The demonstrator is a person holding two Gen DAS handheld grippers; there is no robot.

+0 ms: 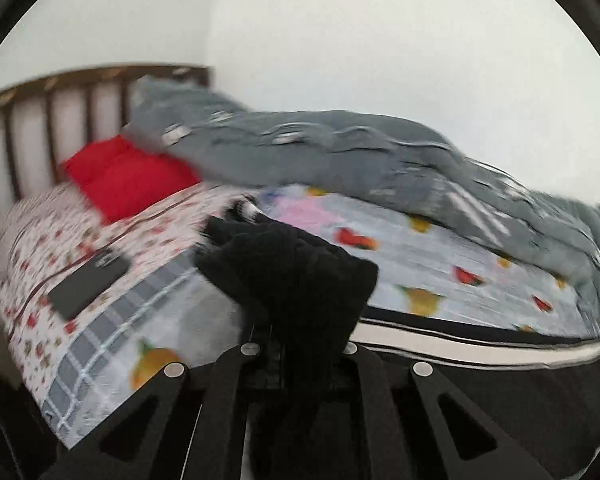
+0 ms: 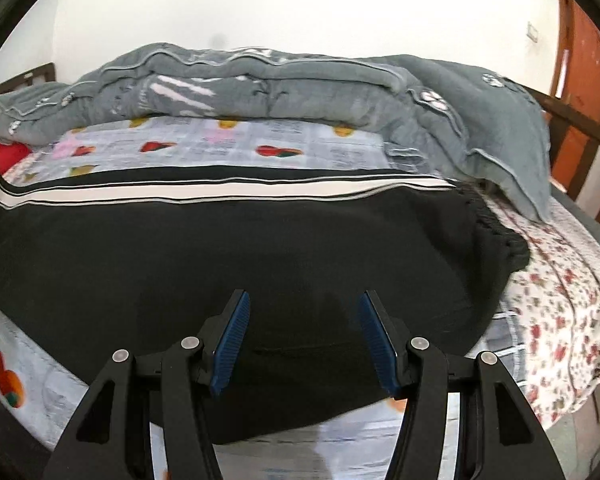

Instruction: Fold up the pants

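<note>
Black pants (image 2: 220, 248) with white side stripes lie flat across the patterned bed sheet (image 2: 300, 144). In the left wrist view, one end of the pants (image 1: 288, 272) is bunched and raised off the bed. My left gripper (image 1: 300, 346) is shut on that end, and the cloth hides its fingertips. The rest of the pants (image 1: 480, 384) stretches off to the lower right. My right gripper (image 2: 304, 332) hovers open just over the near part of the pants. Its blue pads (image 2: 230, 340) stand apart with nothing pinched between them.
A rumpled grey duvet (image 2: 280, 88) is piled along the far side of the bed. A red pillow (image 1: 128, 176) lies by the wooden headboard (image 1: 52, 96). A black phone (image 1: 88, 284) rests on the flowered sheet at left. A wooden footboard rail (image 2: 576, 128) and an orange door (image 2: 580, 52) are at right.
</note>
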